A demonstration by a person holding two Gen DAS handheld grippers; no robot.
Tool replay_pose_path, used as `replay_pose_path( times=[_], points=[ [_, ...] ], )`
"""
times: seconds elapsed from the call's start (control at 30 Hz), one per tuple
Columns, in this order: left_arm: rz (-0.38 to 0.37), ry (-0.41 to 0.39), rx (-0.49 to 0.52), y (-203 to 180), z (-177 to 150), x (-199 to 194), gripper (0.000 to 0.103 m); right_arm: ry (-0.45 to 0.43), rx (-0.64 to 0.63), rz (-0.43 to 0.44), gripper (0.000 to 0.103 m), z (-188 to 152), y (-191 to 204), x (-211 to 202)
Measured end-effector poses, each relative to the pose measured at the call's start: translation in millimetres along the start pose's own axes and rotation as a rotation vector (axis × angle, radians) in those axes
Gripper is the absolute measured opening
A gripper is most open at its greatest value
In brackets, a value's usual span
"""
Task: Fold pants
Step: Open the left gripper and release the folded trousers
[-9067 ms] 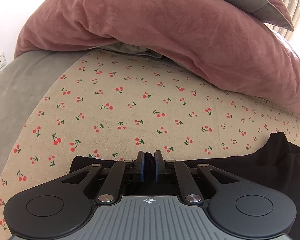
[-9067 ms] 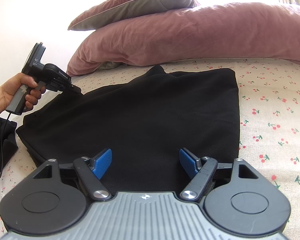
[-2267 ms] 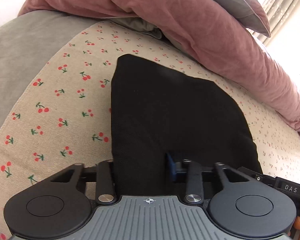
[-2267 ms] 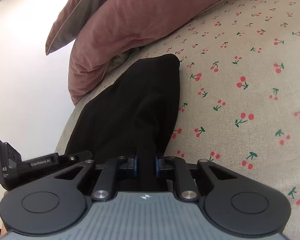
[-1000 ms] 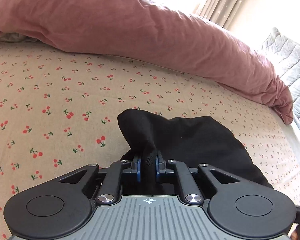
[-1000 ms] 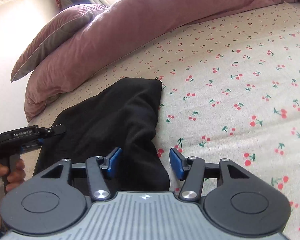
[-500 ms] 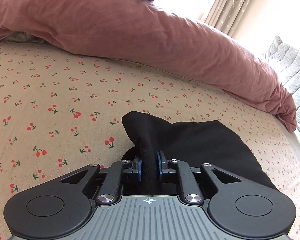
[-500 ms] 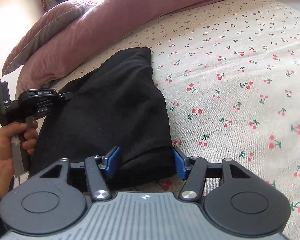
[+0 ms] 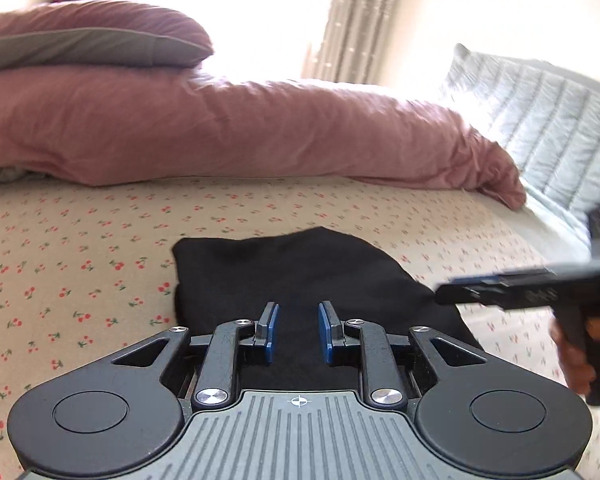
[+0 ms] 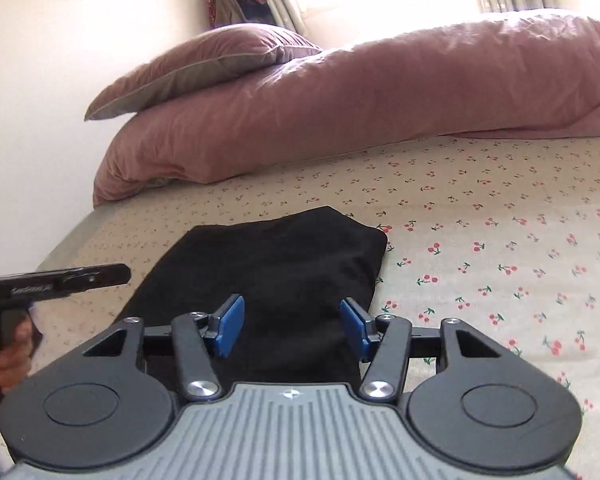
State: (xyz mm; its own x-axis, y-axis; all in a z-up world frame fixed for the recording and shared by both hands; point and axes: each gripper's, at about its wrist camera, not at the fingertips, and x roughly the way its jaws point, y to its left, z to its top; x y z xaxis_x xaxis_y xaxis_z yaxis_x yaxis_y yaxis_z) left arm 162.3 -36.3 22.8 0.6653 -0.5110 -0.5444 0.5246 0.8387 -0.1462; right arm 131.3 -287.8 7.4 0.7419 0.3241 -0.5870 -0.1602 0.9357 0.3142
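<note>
The bed [image 9: 80, 248], in a cherry-print sheet, carries a long pink duvet [image 9: 260, 132] and a pillow [image 9: 92, 40] at its far side. The folded black pants [image 9: 300, 276] lie flat near the middle. Both hand-held grippers angle down over them: the left hand-held gripper [image 9: 298, 330] opening, the right hand-held gripper [image 10: 292, 326] apart and closing slightly, apparently gripping nothing.

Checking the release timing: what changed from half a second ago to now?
The left gripper let go of the pants: its fingers, then shut on a raised fold, are opening with no cloth pinched. The pants now lie flat, folded on the cherry-print sheet. The right gripper stayed open. Pink duvet unchanged.
</note>
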Motion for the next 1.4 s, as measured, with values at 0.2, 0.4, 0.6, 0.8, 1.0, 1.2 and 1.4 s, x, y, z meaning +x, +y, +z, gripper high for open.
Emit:
replay_pose_path(
  times=[0.2, 0.4, 0.6, 0.8, 1.0, 1.2, 1.4],
  points=[
    [0.066, 0.088, -0.002, 2, -35, 35, 0.020, 0.034, 0.029, -0.007, 0.050, -6, -25, 71],
    [0.075, 0.083, -0.007, 0, -36, 27, 0.020, 0.012, 0.001, -0.138, 0.051, -4, -5, 73],
    [0.089, 0.081, -0.035, 4, -37, 14, 0.021, -0.019, -0.052, -0.173, 0.069, -32, 23, 15],
    [0.124, 0.069, -0.087, 6, -48, 1, 0.021, 0.105, -0.004, -0.250, 0.073, -82, 44, -8],
    [0.160, 0.013, -0.081, -11, -69, -37, 0.022, 0.097, 0.053, -0.228, 0.081, -118, 58, -30],
    [0.204, 0.022, -0.124, -10, -87, -60, 0.040, 0.081, -0.043, -0.264, 0.081, -138, 91, -33],
    [0.253, -0.005, -0.134, -14, -89, -81, 0.059, 0.069, -0.101, -0.280, 0.081, -144, 114, -32]
  ],
)
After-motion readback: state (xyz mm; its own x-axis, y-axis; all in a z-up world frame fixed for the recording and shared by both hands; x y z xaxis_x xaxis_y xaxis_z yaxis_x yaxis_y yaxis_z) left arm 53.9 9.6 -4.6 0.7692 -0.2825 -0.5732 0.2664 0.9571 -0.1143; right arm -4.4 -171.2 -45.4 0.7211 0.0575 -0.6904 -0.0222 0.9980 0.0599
